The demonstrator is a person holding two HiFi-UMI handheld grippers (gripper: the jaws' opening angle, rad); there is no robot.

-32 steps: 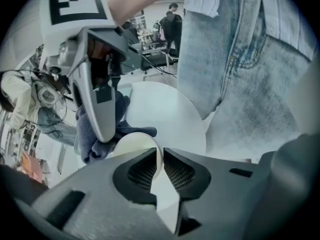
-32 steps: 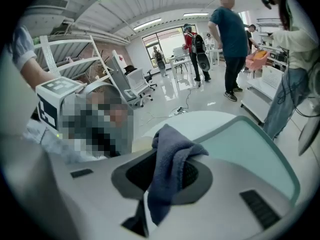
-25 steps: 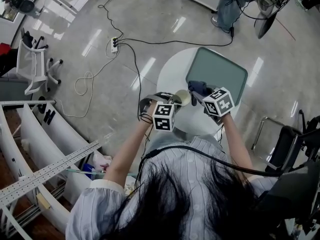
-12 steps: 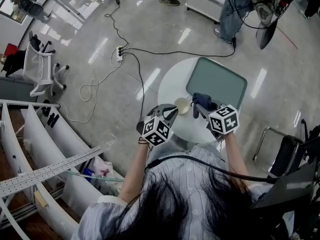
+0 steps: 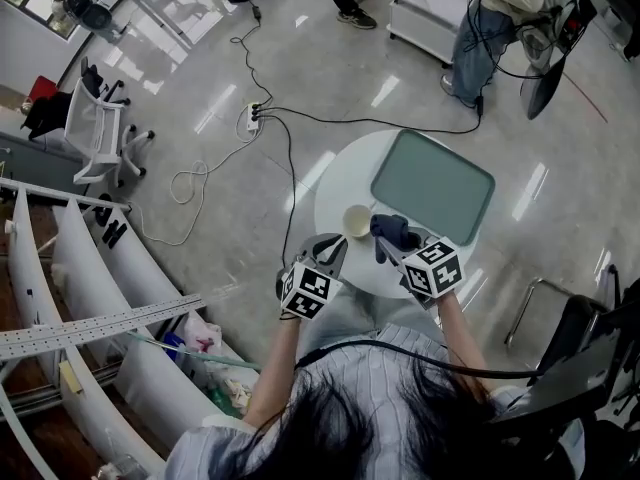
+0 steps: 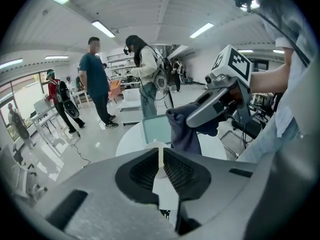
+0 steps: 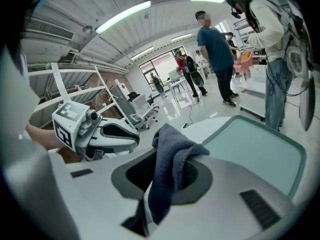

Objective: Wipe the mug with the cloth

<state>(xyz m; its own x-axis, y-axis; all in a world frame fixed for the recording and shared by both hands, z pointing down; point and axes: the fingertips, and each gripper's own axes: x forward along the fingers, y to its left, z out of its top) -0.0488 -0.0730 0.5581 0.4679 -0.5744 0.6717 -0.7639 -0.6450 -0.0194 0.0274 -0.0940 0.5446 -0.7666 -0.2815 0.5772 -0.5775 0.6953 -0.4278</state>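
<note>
Left gripper [image 6: 161, 153]: the jaws are pressing almost together, pinching a thin pale part of the mug [image 5: 355, 220]. The cream rim is showing just past the jaw tips. Which part of the mug is being pinched, cannot tell.

Right gripper [image 7: 167, 156]: the jaws are clamping the cloth [image 7: 175, 144], dark blue-grey. It is bunching up above the jaws and trailing down through the gap.

Head view: both grippers are pointing away from the person, side by side. The cloth is hanging just beside the mug, on its right; touching or not, unclear. The mug is showing over the near part of the round white table [image 5: 340, 168]; resting or lifted, cannot tell. A green tray [image 5: 432, 185] is lying on the table's far right part, beyond the cloth.

Outward: black cables are running across the glossy floor to a power strip [image 5: 253, 118]. A white chair [image 5: 95, 133] is standing off to the left. Several people are standing beyond the table.
</note>
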